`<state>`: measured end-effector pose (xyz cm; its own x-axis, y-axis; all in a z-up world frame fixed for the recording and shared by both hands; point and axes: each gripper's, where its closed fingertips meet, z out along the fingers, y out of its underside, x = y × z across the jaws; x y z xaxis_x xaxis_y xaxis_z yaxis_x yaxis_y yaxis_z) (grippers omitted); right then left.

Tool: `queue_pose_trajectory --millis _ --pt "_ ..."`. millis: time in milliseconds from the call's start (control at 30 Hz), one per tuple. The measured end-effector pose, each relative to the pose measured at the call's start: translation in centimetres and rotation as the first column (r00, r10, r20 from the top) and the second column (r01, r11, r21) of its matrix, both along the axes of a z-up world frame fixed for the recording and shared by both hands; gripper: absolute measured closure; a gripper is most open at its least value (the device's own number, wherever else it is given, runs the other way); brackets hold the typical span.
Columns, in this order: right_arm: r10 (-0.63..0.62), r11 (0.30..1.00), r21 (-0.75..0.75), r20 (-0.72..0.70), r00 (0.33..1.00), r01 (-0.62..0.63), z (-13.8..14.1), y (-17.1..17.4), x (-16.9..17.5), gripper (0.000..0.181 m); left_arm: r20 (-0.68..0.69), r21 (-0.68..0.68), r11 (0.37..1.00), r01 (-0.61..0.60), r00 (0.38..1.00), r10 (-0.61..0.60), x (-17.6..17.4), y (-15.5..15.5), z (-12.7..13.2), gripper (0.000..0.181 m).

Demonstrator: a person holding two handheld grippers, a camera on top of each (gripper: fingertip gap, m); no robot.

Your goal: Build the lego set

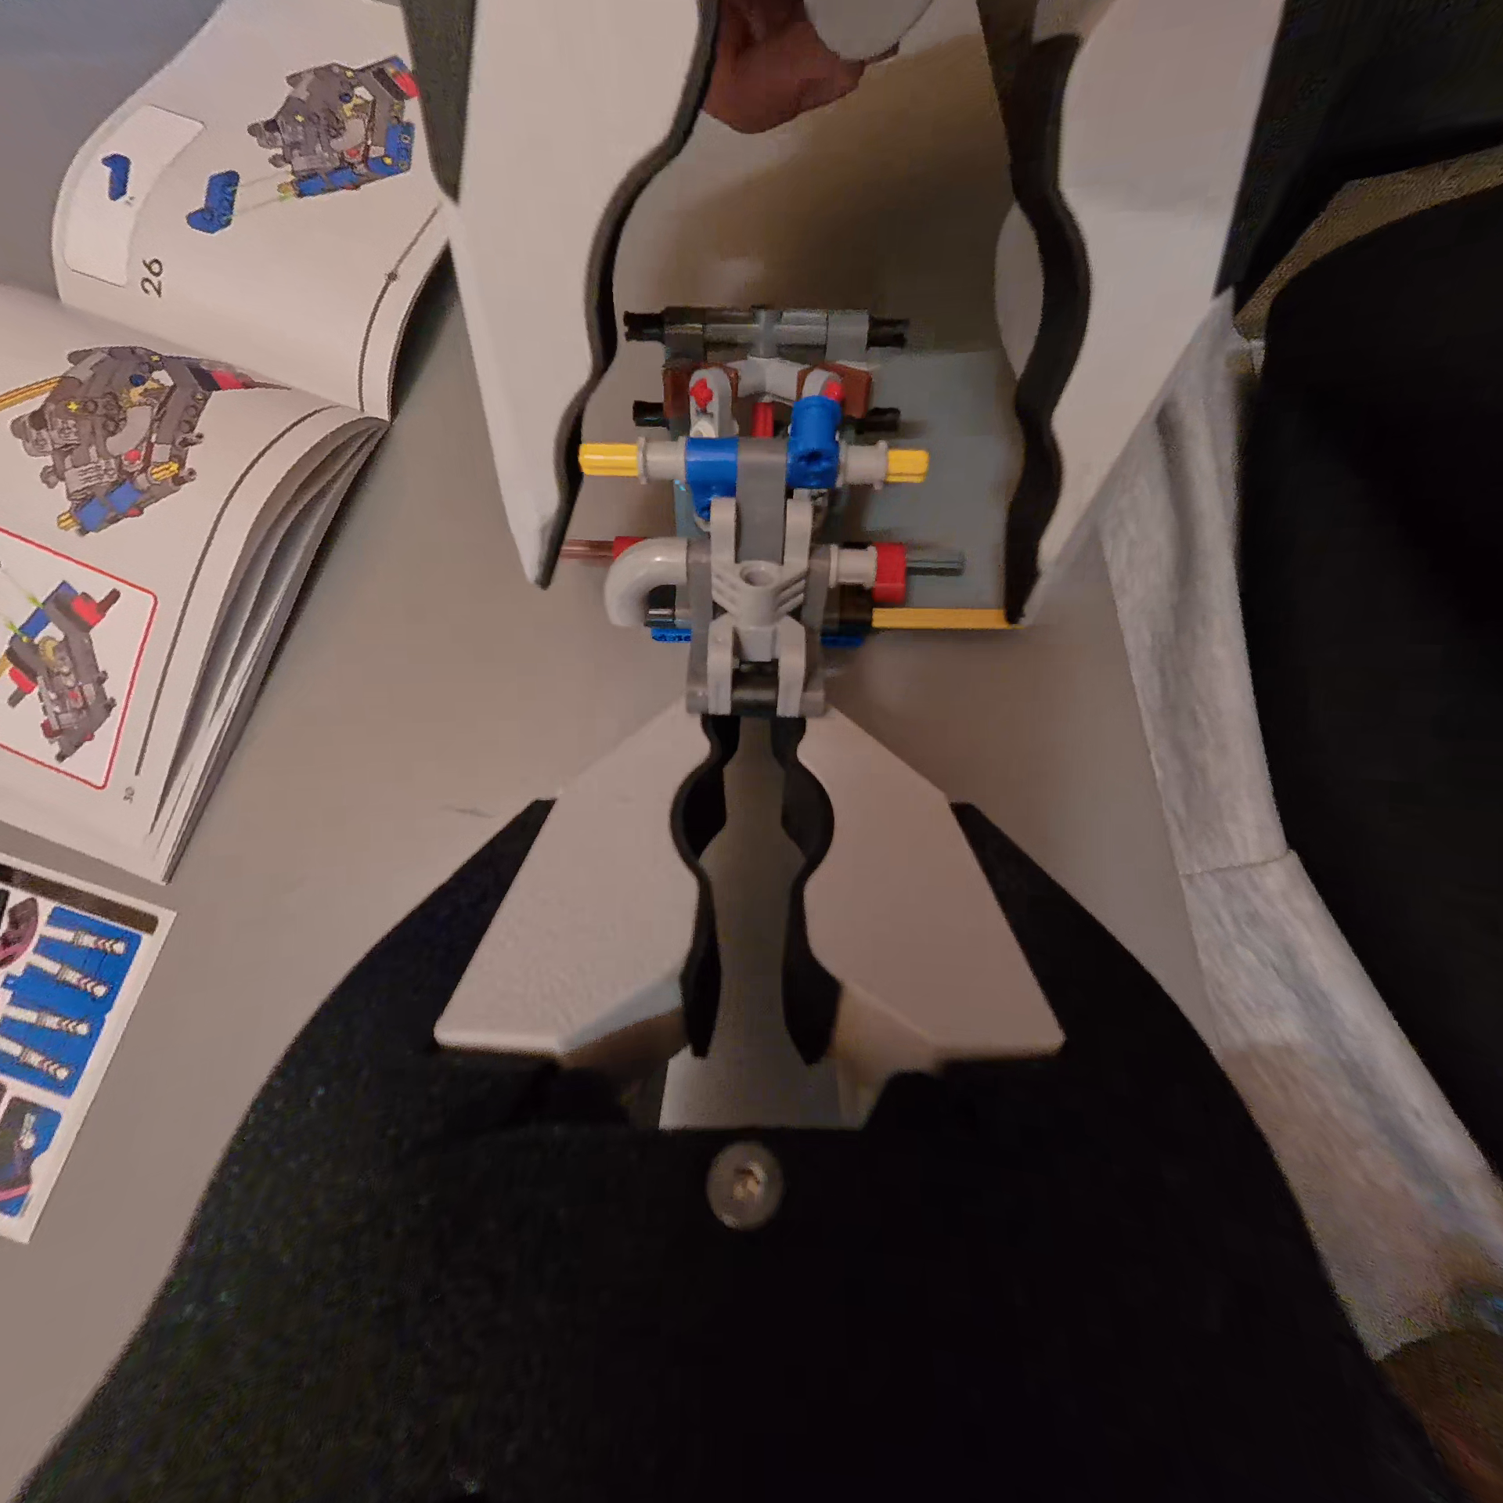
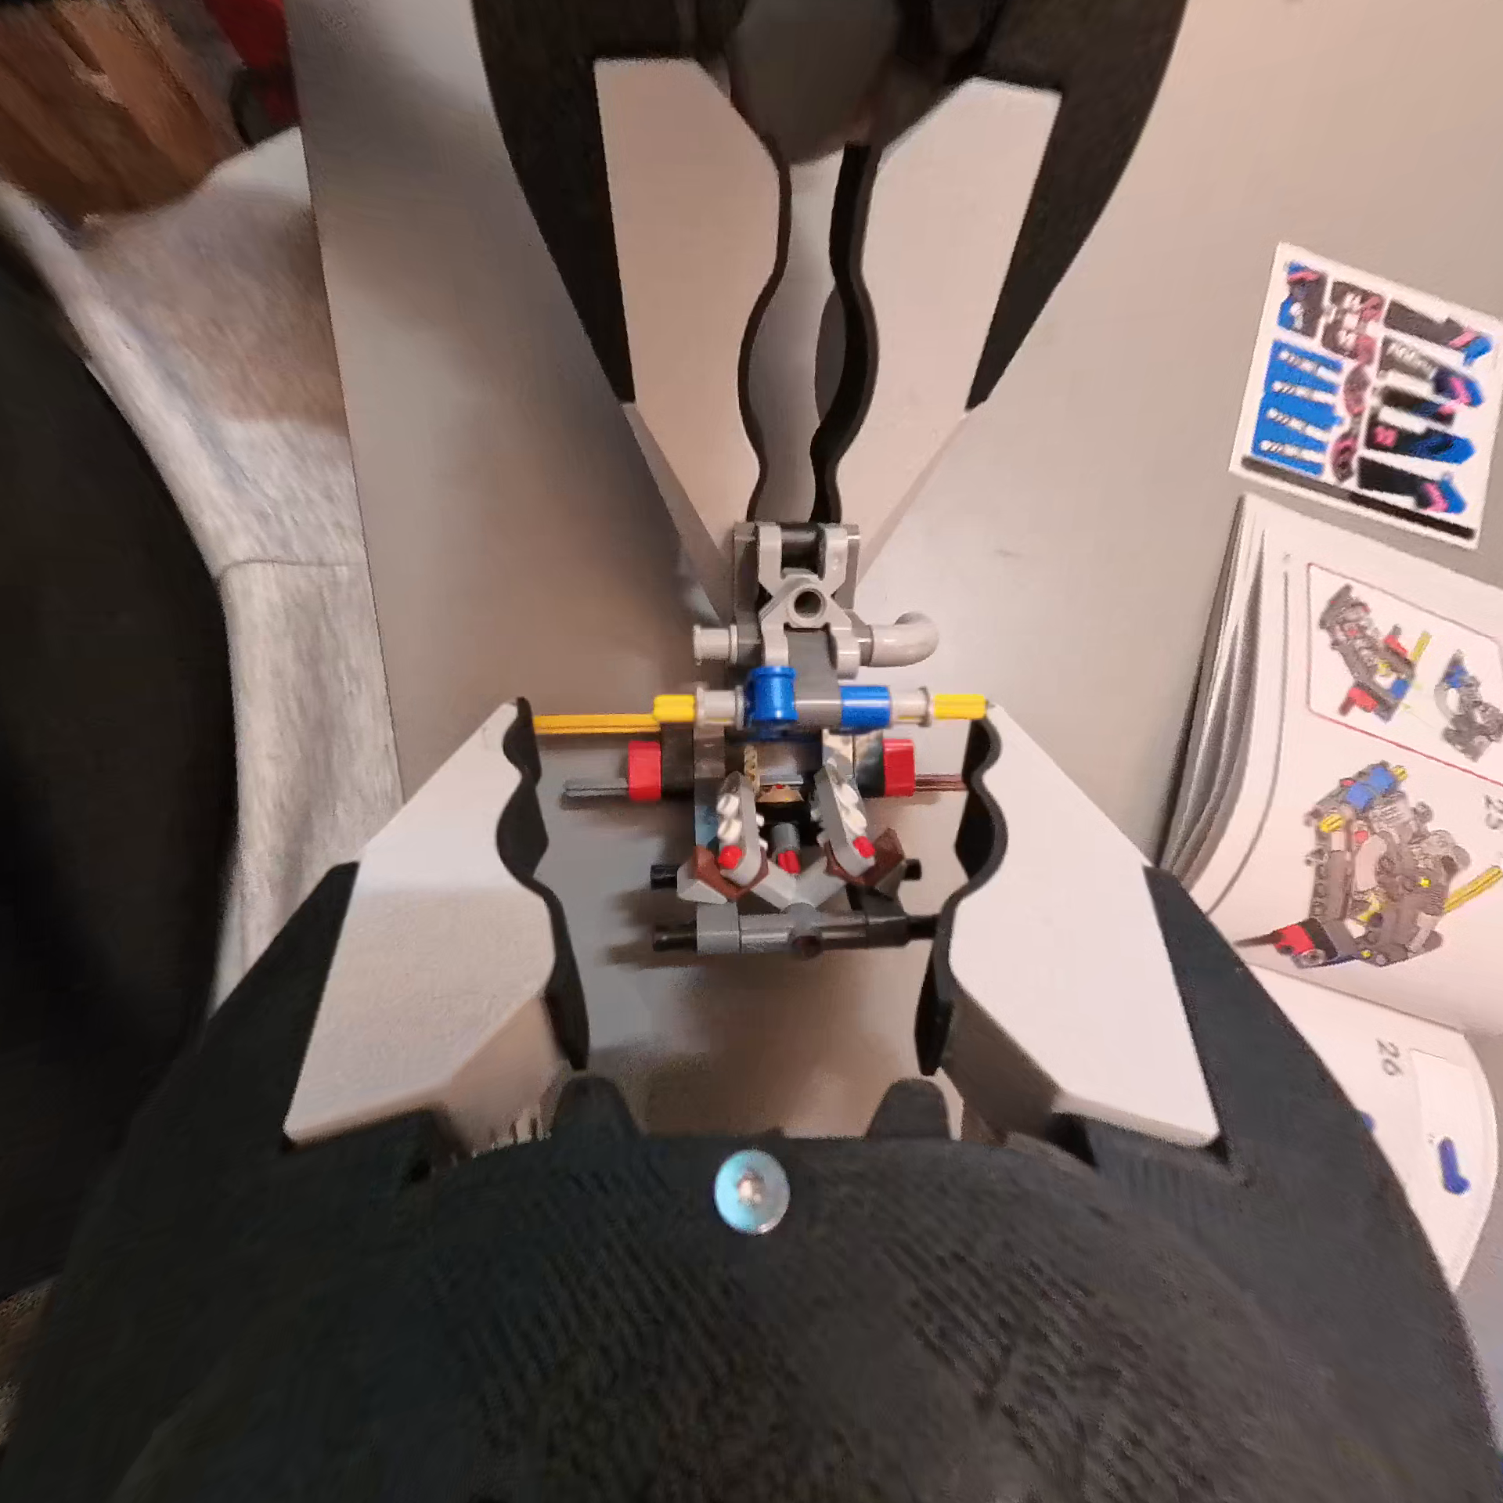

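A small lego assembly [image 1: 760, 488] of grey, blue, red and yellow technic parts is held above the grey table. My left gripper [image 1: 756, 724] is shut on the light grey connector at its near end. My right gripper [image 1: 781, 598] comes in from the far side, open wide, with one finger on each side of the assembly. In the right wrist view the assembly [image 2: 781, 707] sits between my right gripper's [image 2: 752, 724] open fingers. Its yellow axle ends reach close to both fingertips. The left gripper [image 2: 797, 520] pinches the grey connector from the far side.
An open instruction booklet [image 1: 203, 488] and a sticker sheet [image 1: 57, 1033] lie on the table to the left; both show in the right wrist view, the booklet [image 2: 1342, 813] and the sheet [image 2: 1366, 398]. A person's grey sleeve [image 1: 1220, 732] is close on the right. Left and right tips are no more than a few centimetres apart.
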<state>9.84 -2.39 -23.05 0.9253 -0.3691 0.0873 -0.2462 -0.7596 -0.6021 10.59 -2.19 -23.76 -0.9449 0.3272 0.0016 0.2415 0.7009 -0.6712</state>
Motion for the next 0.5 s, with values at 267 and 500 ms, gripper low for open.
queue_pose_trajectory --millis 267,500 --pt "-0.006 1.0 -0.007 -0.036 0.999 0.006 -1.1 0.8 -0.4 0.073 -0.027 -0.075 0.997 -0.002 1.0 0.0 -0.1 -0.1 -0.1 0.177" --pt "-0.036 0.998 0.045 -0.007 0.999 0.037 0.3 0.0 0.1 0.086 -0.08 -0.146 0.989 0.005 0.997 -0.017 -0.1 -0.2 -0.2 0.177"
